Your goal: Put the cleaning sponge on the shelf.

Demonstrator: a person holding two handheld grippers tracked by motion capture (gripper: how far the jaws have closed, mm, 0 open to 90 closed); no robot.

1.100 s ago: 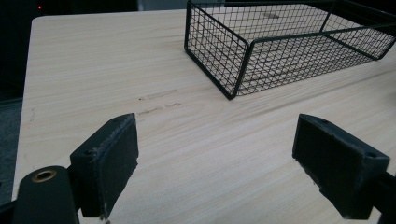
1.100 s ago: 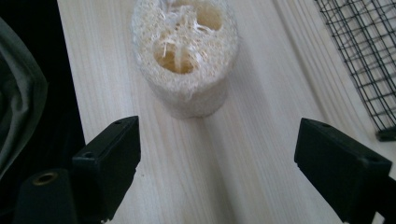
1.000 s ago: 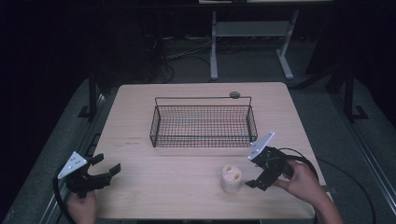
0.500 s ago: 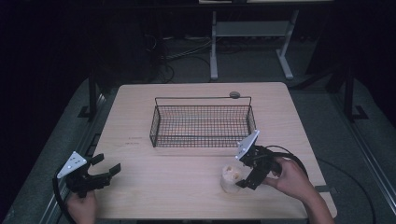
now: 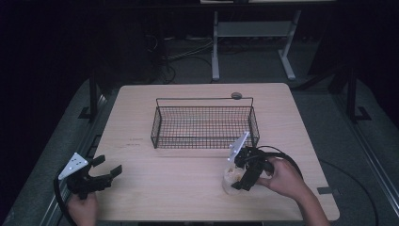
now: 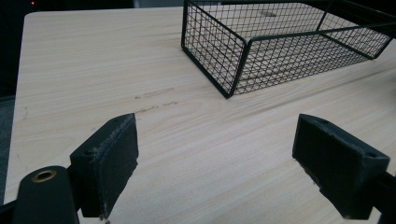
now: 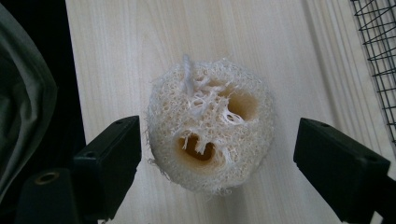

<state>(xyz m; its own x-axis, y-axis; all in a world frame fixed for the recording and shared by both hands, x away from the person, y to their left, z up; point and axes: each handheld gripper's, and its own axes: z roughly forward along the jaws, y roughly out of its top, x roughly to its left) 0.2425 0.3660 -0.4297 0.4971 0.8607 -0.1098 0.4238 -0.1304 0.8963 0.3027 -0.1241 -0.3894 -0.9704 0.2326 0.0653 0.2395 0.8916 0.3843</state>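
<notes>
Right gripper view shows me the loofah slice lying flat between my right gripper's wide-open jaws, untouched, holes facing up.

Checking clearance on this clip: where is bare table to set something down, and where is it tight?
Bare wood lies left of the wire basket, between it and the left tool, and across the near middle. The strip behind the basket holds a small dark disc. It is tight at the near right, where the right tool straddles the loofah.
</notes>
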